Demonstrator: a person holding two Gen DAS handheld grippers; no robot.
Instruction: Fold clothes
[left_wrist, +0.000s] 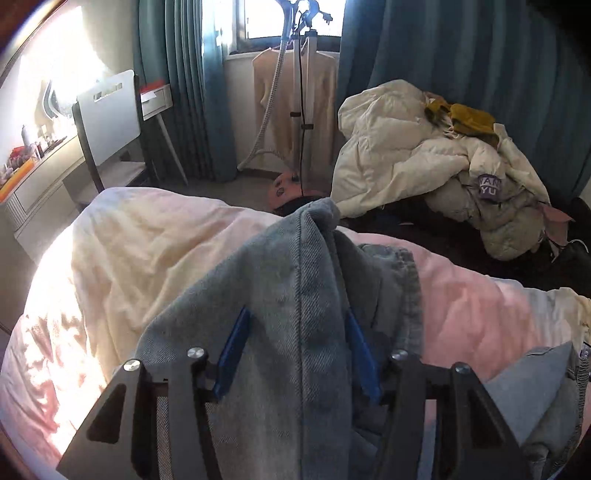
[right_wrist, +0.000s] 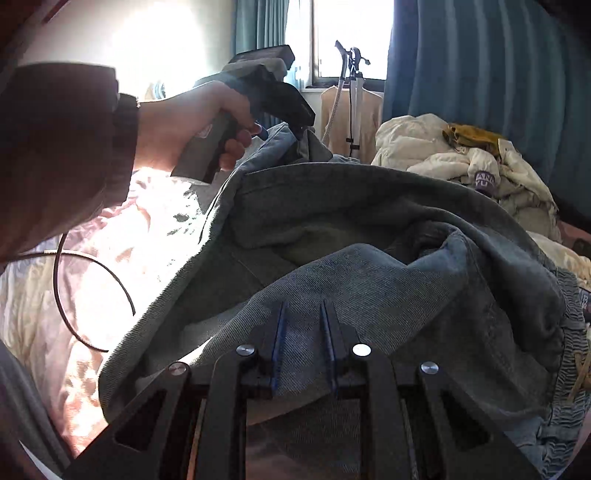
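Note:
A blue-grey denim garment (left_wrist: 295, 314) lies bunched on the bed. My left gripper (left_wrist: 295, 321) is shut on a fold of it; the cloth drapes over both blue fingers and rises to a peak in front of the camera. In the right wrist view the same denim (right_wrist: 369, 229) spreads wide across the bed, and my right gripper (right_wrist: 303, 317) is shut on a fold of its near edge. The left gripper (right_wrist: 299, 129), held by a hand, pinches the denim's far end, lifted above the bed.
The bed has a pink and cream duvet (left_wrist: 140, 251). A pile of cream jackets with a mustard cloth (left_wrist: 443, 162) lies to the right. A garment steamer stand (left_wrist: 295, 110), chair (left_wrist: 107, 118) and desk (left_wrist: 37, 173) stand beyond the bed. A black cable (right_wrist: 74, 295) loops over the duvet.

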